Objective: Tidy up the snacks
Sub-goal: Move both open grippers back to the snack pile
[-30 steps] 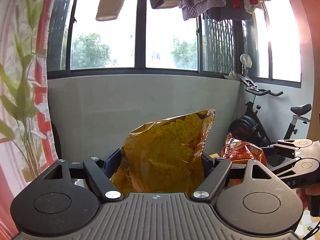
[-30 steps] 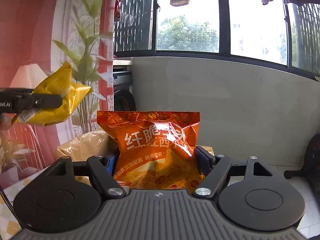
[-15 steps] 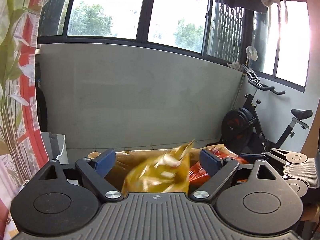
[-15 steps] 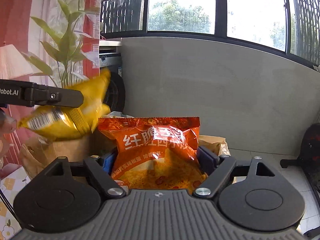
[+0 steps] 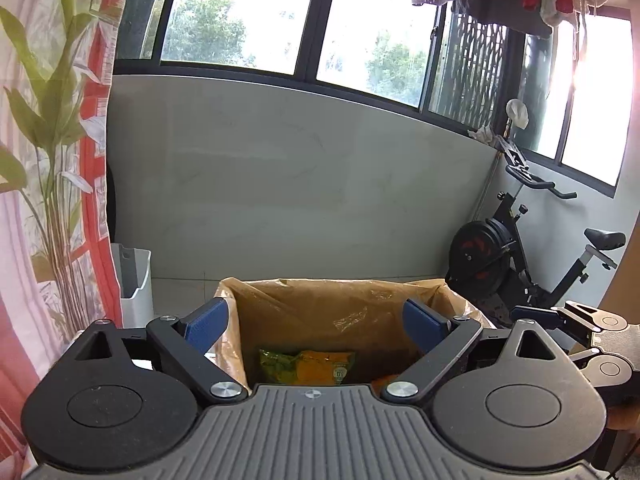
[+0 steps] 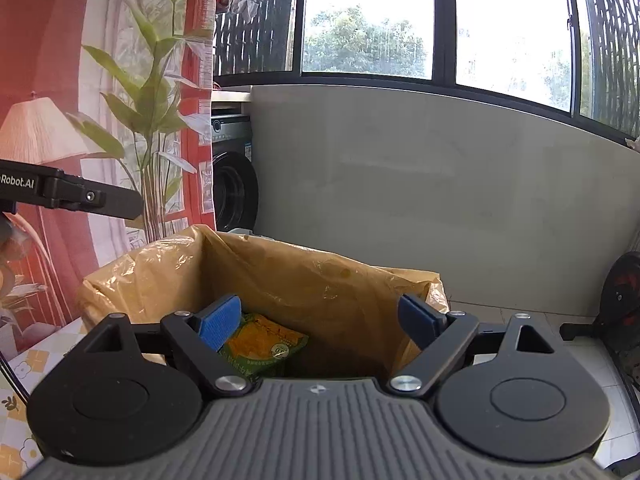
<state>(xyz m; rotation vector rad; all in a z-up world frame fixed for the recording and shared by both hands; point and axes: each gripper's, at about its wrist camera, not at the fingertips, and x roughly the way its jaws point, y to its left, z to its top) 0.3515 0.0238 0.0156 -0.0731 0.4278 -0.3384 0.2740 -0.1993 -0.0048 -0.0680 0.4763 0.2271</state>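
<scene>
A box lined with a yellowish plastic bag (image 5: 352, 308) stands open just below both grippers. My left gripper (image 5: 316, 322) hangs over it, open, with nothing between its blue pads. A yellow and green snack bag (image 5: 306, 366) lies on the bottom of the box, and an orange sliver (image 5: 384, 380) shows beside it. My right gripper (image 6: 320, 322) is open and empty over the same lined box (image 6: 304, 276), with the yellow snack bag (image 6: 264, 344) below its left pad. A black finger (image 6: 100, 200) of my left gripper reaches in from the left.
An exercise bike (image 5: 520, 248) stands at the right by the grey wall. A white bin (image 5: 134, 280) sits left of the box beside a plant-print curtain (image 5: 48, 160). A washing machine (image 6: 232, 176) is behind the box. A checkered cloth (image 6: 24, 364) covers the near-left surface.
Both grippers opened and let go of their bags. The yellow bag fell from the left gripper into the box; the orange bag left the right jaws. Both views now look into the box.
</scene>
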